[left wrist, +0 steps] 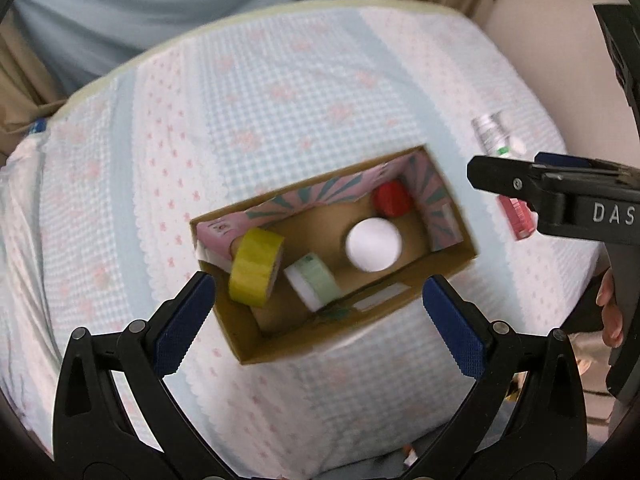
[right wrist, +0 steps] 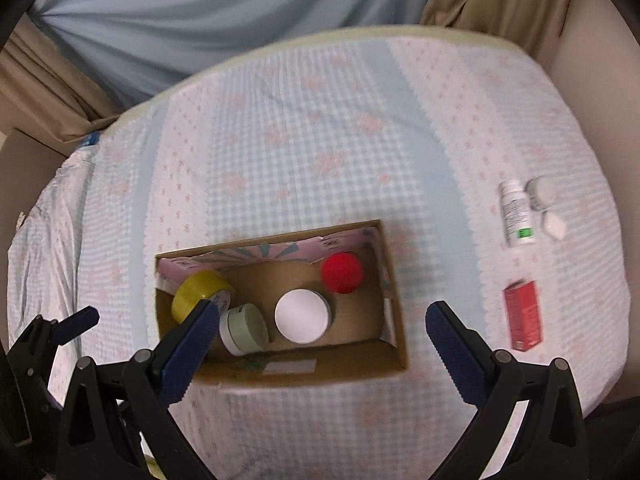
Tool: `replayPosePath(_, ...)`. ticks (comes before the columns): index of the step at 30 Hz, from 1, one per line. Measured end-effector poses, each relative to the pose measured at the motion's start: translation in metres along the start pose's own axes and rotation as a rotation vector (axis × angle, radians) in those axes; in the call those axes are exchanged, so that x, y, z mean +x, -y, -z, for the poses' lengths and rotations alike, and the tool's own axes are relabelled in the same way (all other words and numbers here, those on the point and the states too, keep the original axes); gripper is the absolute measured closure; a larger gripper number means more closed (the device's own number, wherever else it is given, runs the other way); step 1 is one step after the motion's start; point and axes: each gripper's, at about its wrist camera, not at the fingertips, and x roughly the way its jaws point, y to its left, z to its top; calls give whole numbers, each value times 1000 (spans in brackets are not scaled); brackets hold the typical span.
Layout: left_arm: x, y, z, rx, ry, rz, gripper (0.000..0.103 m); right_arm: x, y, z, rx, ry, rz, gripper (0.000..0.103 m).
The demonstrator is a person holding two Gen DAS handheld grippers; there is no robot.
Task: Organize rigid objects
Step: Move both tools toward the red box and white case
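Note:
An open cardboard box [left wrist: 248,340] [right wrist: 340,368] sits on a quilted bed. Inside it are a yellow tape roll [left wrist: 256,268] [right wrist: 196,292], a pale green jar [left wrist: 316,284] [right wrist: 246,326], a white-lidded jar [left wrist: 374,244] [right wrist: 302,316] and a red-capped item [left wrist: 392,198] [right wrist: 342,272]. My left gripper [left wrist: 318,290] hangs open above the box's near side, holding nothing. My right gripper [right wrist: 323,310] is open over the box too, also holding nothing. To the right of the box lie a red carton [right wrist: 524,316] [left wrist: 520,220] and a white bottle [right wrist: 518,212] [left wrist: 494,136].
A small white jar [right wrist: 542,192] and a loose white cap [right wrist: 554,226] lie beside the bottle. A finger of my right gripper [left wrist: 504,178] crosses the left wrist view, partly covering the red carton. A hand [left wrist: 612,312] shows at the right edge. Curtains hang behind the bed.

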Motion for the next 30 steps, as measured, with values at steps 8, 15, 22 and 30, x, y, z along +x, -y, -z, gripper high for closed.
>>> replayPosePath(8, -53, 66, -5, 32, 88, 38, 0, -79, 49, 10, -8, 84, 37, 0)
replayPosePath(15, -76, 151, -9, 42, 188, 11, 0, -123, 119, 15, -82, 149, 88, 0)
replayPosePath(22, -53, 234, -11, -82, 162, -19, 0, -133, 208, 11, -190, 181, 118, 0)
replayPosePath(30, 16, 316, -11, -257, 122, -12, 0, -99, 296, -17, -315, 115, 70, 0)
